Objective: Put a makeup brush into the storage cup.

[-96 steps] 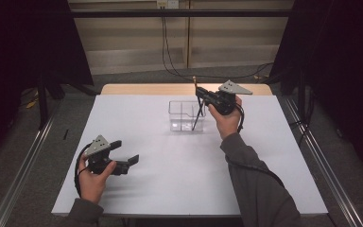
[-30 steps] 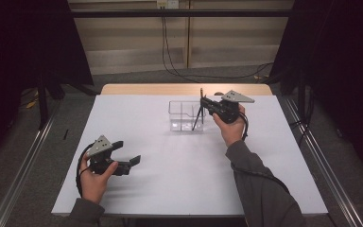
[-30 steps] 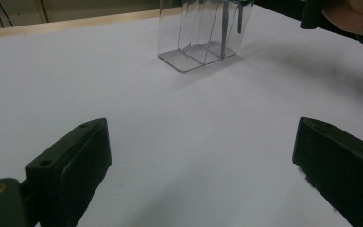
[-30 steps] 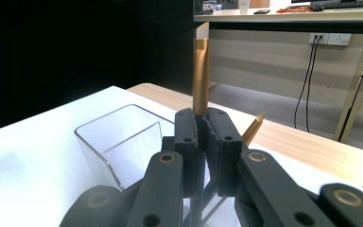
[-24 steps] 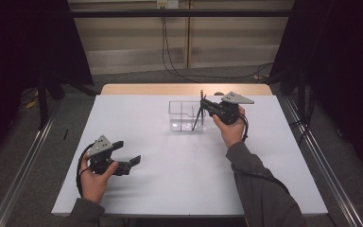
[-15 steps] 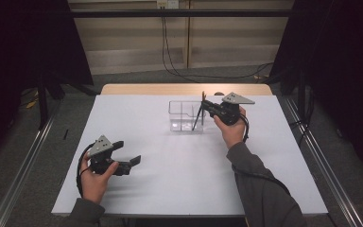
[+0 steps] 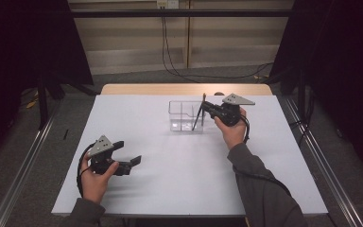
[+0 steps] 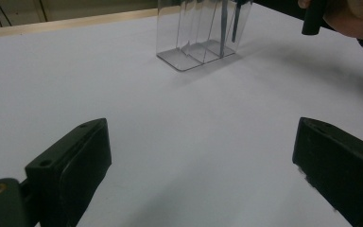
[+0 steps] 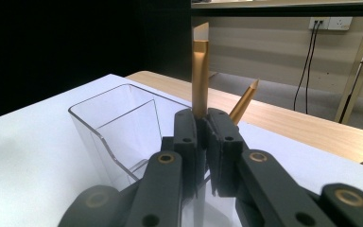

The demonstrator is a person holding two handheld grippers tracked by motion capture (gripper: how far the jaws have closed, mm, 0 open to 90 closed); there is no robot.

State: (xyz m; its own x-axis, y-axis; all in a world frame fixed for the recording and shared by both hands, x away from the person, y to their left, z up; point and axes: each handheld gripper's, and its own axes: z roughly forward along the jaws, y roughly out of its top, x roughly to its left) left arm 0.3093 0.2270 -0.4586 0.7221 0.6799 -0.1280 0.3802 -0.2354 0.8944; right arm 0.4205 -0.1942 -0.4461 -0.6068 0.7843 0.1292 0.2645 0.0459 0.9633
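Over the clear box (image 7: 185,116), the right claw (image 7: 207,107) pinches a gold pen (image 9: 199,75) upright.

Gold pen (image 9: 200,75), clear organizer (image 9: 123,132), white table (image 7: 170,161)

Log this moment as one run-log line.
right tool: shut on gold pencil-like stick, upright over clear plastic divided box | second gold stick: leaning in box | left tool: open, nothing between jaws, over white table

A slim gold pen (image 9: 200,75) stands nearly upright over the clear plastic organiser (image 7: 185,116), pinched at its middle. A second gold pen (image 9: 244,101) leans tilted in the organiser's right compartment. The organiser sits at twelve o'clock on the white surface (image 7: 179,170), divided into compartments.
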